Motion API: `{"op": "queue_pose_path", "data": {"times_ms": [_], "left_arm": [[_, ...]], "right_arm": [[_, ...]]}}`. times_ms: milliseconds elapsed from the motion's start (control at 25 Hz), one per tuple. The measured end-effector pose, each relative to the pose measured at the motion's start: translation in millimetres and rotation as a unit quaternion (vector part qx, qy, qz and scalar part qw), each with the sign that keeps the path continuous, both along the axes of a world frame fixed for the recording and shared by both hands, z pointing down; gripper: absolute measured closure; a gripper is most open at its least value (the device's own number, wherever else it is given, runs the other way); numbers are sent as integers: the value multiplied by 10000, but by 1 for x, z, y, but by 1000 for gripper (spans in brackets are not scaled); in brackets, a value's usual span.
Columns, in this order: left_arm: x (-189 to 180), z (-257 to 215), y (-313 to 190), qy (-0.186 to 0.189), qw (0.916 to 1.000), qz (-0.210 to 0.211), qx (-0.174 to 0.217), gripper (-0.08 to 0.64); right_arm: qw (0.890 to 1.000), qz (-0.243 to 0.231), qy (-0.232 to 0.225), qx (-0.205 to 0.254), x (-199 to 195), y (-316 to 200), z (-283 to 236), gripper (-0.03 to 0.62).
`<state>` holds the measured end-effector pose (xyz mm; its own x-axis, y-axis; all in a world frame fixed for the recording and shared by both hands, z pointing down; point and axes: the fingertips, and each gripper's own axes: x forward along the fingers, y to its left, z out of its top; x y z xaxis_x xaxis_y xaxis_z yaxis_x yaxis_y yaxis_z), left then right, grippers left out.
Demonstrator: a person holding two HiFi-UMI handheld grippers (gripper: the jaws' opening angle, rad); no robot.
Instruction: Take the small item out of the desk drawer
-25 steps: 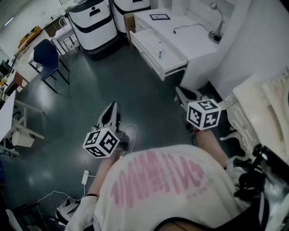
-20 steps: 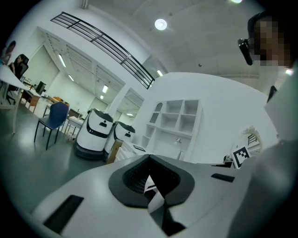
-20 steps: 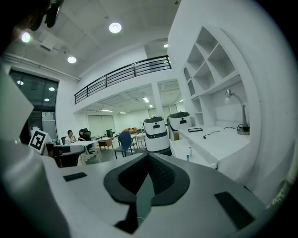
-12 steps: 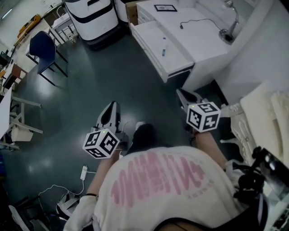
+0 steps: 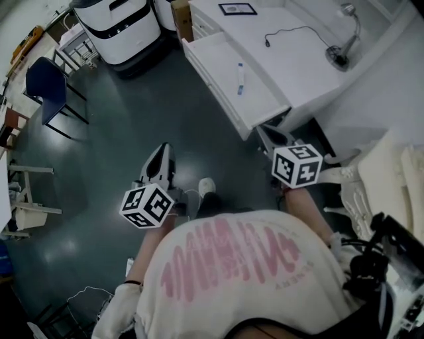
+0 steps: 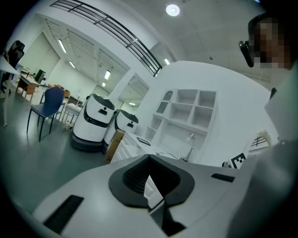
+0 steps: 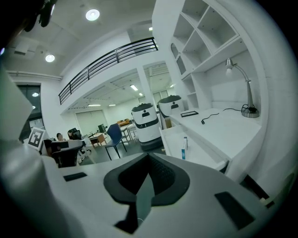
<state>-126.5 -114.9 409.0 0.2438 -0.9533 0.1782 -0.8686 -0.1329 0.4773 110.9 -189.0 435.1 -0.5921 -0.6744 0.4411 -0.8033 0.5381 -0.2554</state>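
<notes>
The white desk (image 5: 301,63) stands at the upper right, and its drawer (image 5: 215,79) is pulled out over the dark floor. A small white and blue item (image 5: 240,78) lies in the drawer, and it also shows in the right gripper view as the small item (image 7: 185,148). My right gripper (image 5: 270,137) is shut and empty, and its tip hangs just short of the drawer's near corner. My left gripper (image 5: 161,164) is shut with nothing in it, out over the floor left of the drawer. The left jaws (image 6: 150,160) and the right jaws (image 7: 149,159) both meet at the tip.
Two white robots (image 5: 116,26) stand behind the drawer's far end, and a blue chair (image 5: 46,86) is at the left. On the desk are a lamp (image 5: 344,53), a cable (image 5: 291,33) and a flat frame (image 5: 237,8). A white ornate chair (image 5: 377,179) is close on the right.
The desk and drawer have come nearer and lower in the head view; the right gripper is now at the drawer's near corner. Both grippers stayed shut.
</notes>
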Motion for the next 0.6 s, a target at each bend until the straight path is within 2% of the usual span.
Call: {"op": "queue_pose_path", "data": {"times_ms": [280,600], "left_arm": [[-52,-21,-97,-11,9999,48,89,531],[-103,-34,-174,16,9993,50,377,531]], "right_arm": [[9993,355,-82,81,-26,-94,-22,575],[9970,739,-48,216,-45,-177,-21,575]]}}
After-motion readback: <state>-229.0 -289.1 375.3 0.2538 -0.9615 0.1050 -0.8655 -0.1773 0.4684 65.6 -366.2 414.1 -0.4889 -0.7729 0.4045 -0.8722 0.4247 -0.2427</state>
